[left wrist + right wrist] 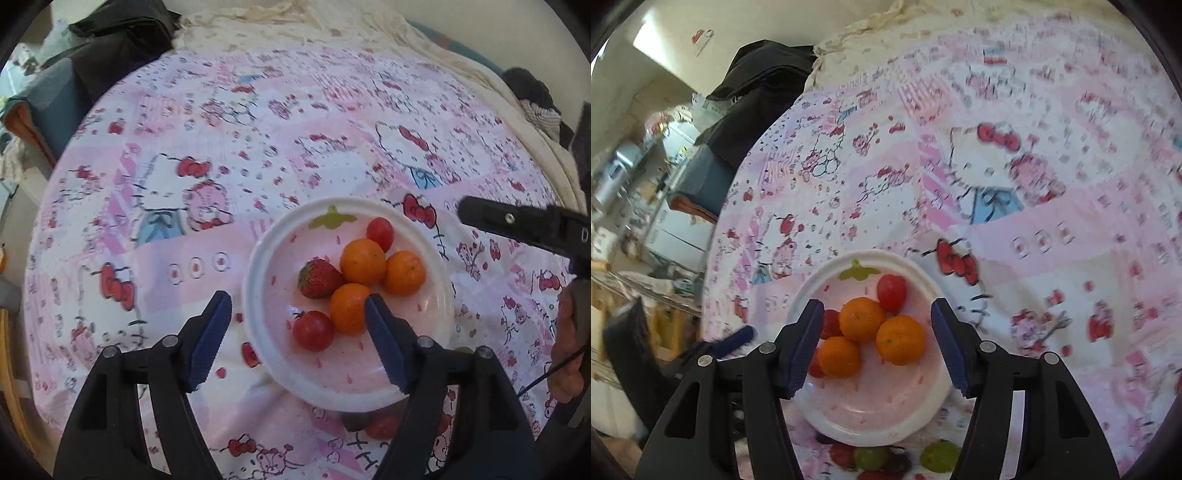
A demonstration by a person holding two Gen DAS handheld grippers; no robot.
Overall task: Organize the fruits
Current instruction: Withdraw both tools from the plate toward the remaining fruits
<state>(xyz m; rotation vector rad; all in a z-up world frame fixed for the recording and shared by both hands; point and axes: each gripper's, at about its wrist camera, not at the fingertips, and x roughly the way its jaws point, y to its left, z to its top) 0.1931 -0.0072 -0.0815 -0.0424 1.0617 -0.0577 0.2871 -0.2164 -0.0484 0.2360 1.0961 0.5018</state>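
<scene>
1. The left tool (297, 310) stands wide with nothing between its blue pads (210, 334); the pads press on nothing; its right pad overlaps the near rim of the plate and its left pad hangs over the tablecloth beside it.
2. The right tool (875, 317) is also spread wide and empty; in its own view its two pads (803, 347) frame the fruit pile from above without touching it.
3. Just ahead of both tools sits the white plate (258, 266) with a pale pink centre and a green leaf mark at its far edge; it rests on the desk.
4. On the plate lie three small oranges (362, 260) packed together and touching; the nearest of them (349, 308) sits right by the left tool's right pad.
5. A strawberry (318, 278) leans against the oranges on their left; one cherry tomato (313, 330) lies nearest the left tool, a second cherry tomato (380, 233) sits at the far side of the pile.
6. Below the plate's near rim, under the right tool, green grapes (940, 456) and some red fruit lie on the cloth; they are partly hidden.
7. To the right of the left tool, the black body of the other tool and part of a hand (567, 350) come into view.
8. Farther out, the pink cartoon-cat tablecloth (221, 147) covers the round desk; dark clothing (122, 40) is heaped at its far left edge.
</scene>
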